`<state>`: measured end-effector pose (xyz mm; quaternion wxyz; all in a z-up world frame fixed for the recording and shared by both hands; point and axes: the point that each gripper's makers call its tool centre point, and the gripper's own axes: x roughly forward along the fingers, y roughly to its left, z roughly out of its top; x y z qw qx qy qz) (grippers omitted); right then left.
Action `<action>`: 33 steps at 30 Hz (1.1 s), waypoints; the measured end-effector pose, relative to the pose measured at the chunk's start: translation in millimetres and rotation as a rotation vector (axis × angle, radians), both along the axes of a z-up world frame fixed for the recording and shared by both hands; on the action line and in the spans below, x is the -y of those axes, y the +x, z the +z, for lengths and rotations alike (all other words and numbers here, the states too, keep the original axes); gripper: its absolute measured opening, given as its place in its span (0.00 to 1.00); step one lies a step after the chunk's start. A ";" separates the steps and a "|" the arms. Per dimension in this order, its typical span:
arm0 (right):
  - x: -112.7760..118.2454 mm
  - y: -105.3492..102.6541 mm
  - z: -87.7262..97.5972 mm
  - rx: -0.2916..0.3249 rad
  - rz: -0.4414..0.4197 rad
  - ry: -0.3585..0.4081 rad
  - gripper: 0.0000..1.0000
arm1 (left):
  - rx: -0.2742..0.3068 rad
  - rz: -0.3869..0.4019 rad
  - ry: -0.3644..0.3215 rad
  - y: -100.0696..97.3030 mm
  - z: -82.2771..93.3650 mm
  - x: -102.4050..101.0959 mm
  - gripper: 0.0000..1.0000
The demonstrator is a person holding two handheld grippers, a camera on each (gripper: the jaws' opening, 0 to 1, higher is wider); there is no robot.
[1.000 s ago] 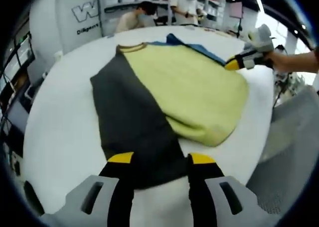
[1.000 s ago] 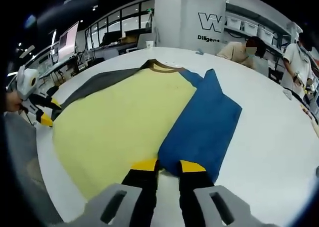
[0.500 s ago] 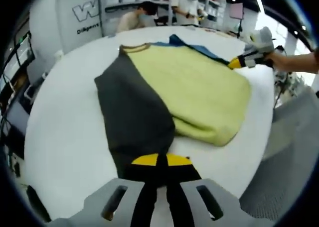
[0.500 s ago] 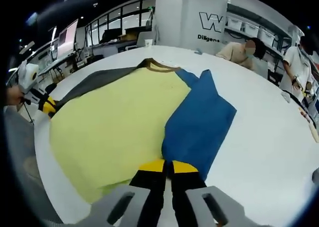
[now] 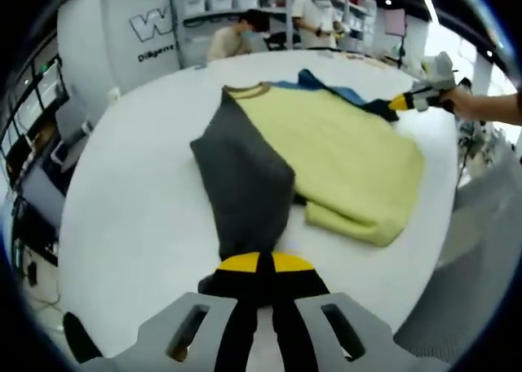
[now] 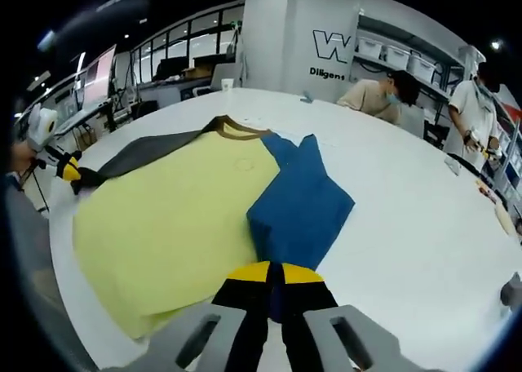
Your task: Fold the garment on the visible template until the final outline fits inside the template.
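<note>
- The left gripper (image 5: 258, 263) had its jaws pressed together on the end of the dark grey sleeve (image 5: 245, 184), which rose off the table towards it.
- The right gripper (image 6: 270, 272) was likewise closed, pinching the end of the blue sleeve (image 6: 299, 205).
- The garment (image 6: 175, 217), with a yellow body and a brown collar, lay spread on the white table (image 6: 424, 225); the yellow hem nearest the person had buckled into a loose fold.
- No template outline could be made out under the cloth.
- The step in hand looked like the sleeve fold: both sleeves gripped at their ends, ready to be carried inward.
- The next move would probably call for bringing each sleeve across onto the yellow body and laying it flat before letting go, without dragging the body along.
</note>
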<state>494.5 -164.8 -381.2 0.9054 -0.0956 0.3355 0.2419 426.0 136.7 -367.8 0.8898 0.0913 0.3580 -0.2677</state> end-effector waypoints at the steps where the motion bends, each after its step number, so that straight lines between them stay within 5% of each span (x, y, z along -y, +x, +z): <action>1: -0.2 -1.4 -0.8 -0.002 0.000 0.000 0.00 | -0.014 -0.005 0.001 -4.1 -3.0 1.1 0.00; 8: -1.4 -8.9 -3.7 -0.014 -0.006 0.002 0.00 | -0.086 -0.048 0.067 -27.7 -21.7 -2.0 0.00; 33: 24.2 3.4 4.7 0.007 -0.024 -0.051 0.00 | -0.062 -0.029 0.089 -9.8 -9.3 -29.8 0.00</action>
